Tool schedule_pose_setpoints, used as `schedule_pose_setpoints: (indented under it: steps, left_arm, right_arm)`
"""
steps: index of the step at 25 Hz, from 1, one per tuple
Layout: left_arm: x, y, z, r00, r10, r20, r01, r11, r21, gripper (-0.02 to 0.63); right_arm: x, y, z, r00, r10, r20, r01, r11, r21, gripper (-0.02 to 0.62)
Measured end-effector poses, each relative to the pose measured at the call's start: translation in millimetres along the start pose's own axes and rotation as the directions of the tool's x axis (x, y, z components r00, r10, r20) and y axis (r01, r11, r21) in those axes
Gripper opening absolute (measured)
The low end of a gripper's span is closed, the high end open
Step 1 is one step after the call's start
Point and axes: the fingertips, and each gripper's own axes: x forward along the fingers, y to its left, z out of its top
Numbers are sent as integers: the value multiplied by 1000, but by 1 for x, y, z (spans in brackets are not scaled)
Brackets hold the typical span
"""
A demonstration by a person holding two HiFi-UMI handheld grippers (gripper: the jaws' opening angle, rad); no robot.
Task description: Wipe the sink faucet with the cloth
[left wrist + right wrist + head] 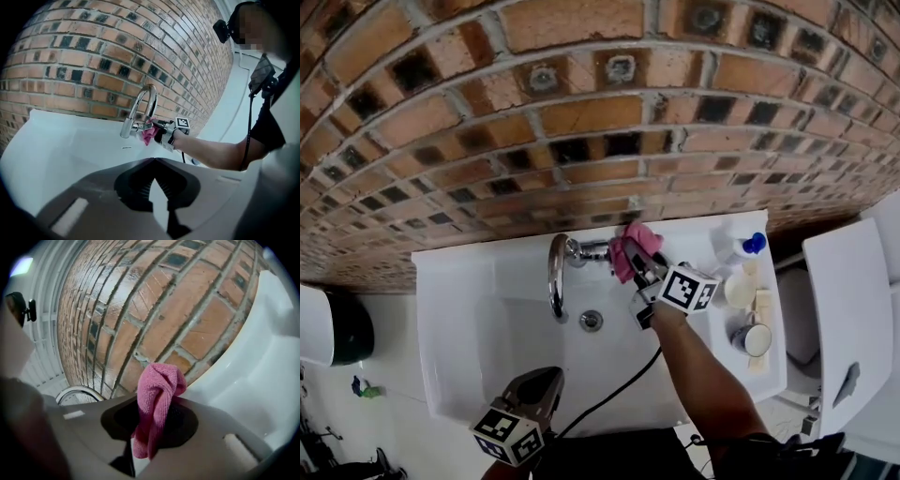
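Observation:
A chrome faucet [557, 277] arches over the white sink [469, 323] from the back ledge. My right gripper [635, 265] is shut on a pink cloth [637, 239], which is pressed at the faucet's base, on its right side. In the right gripper view the cloth [157, 401] bulges up from between the jaws, with the faucet's curve [77, 392] to the left. My left gripper [540, 394] hangs at the sink's near edge, shut and holding nothing. Its view shows the faucet [143, 110], the cloth [149, 134] and the right gripper [160, 131] far ahead.
A brick wall [581, 122] rises behind the sink. A bottle with a blue cap [748, 246], a metal cup [756, 338] and small items stand on the right ledge. The drain [592, 321] is mid-basin. A black dispenser [337, 328] is at the left, a white fixture [848, 319] at the right.

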Motion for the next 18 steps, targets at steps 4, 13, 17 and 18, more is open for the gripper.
schedule_pose_setpoints:
  steps: [4, 13, 17, 18]
  left_arm:
    - [8, 7, 2, 1000, 3, -15, -4, 1000, -23, 6]
    - [21, 9, 1, 1000, -7, -25, 5, 999, -52, 6]
    - [21, 3, 5, 1000, -5, -18, 4, 999, -41, 6]
    - [20, 3, 3, 1000, -1, -18, 0, 999, -42, 6]
  right_arm:
    - [14, -14, -13, 999, -8, -31, 10, 998, 62, 86]
    - [23, -6, -17, 998, -4, -55, 8, 998, 67, 86]
    - [24, 7, -13, 998, 25, -64, -23, 999, 31, 86]
    - [23, 10, -14, 997, 30, -65, -28, 999, 30, 86]
